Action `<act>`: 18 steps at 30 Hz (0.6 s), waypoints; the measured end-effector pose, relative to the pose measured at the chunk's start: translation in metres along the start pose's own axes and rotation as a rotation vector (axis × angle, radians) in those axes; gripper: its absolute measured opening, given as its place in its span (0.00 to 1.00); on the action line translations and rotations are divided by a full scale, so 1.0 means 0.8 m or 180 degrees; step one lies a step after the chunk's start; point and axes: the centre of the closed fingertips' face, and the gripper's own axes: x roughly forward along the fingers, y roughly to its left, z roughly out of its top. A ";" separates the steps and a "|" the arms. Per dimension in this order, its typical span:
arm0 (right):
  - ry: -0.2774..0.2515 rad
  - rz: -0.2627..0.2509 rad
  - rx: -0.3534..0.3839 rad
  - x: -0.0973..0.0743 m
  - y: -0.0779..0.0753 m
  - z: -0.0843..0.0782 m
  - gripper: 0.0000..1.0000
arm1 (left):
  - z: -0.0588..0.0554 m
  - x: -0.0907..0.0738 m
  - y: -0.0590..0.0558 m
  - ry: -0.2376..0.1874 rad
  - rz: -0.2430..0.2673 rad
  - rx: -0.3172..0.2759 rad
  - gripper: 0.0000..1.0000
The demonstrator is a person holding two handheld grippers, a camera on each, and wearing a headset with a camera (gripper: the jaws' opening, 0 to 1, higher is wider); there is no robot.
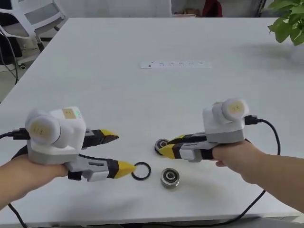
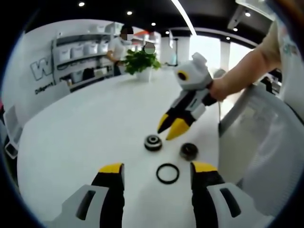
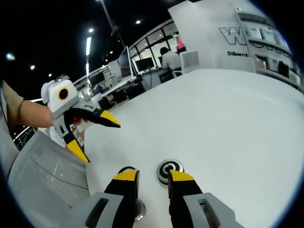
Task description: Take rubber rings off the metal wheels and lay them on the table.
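Nudging the dark round metal wheel (image 3: 169, 169) may roll it away. Your right claw (image 3: 153, 176): barely open, empty; left claw (image 2: 158, 167): wide, empty.

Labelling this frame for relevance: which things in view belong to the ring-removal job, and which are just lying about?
Job:
rubber ring, lying loose on the table
near metal wheel
far metal wheel, at the right gripper tips
left gripper, jaws apart

Lying about:
power strip
plant
chair
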 end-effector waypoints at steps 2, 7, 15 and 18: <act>0.0004 -0.0005 -0.0008 -0.002 -0.002 -0.001 0.22 | 0.002 0.002 0.002 0.0000 0.0001 -0.0002 0.57; 0.0016 -0.0053 -0.0046 -0.005 -0.010 -0.004 0.23 | 0.005 0.008 0.010 -0.0003 0.0000 -0.0020 0.56; 0.0091 -0.0105 -0.0148 -0.005 -0.019 -0.013 0.24 | 0.004 0.015 0.014 0.0015 -0.0010 -0.0052 0.55; 0.0113 -0.0124 -0.0174 -0.005 -0.022 -0.018 0.24 | 0.003 0.017 0.015 0.0025 -0.0012 -0.0057 0.55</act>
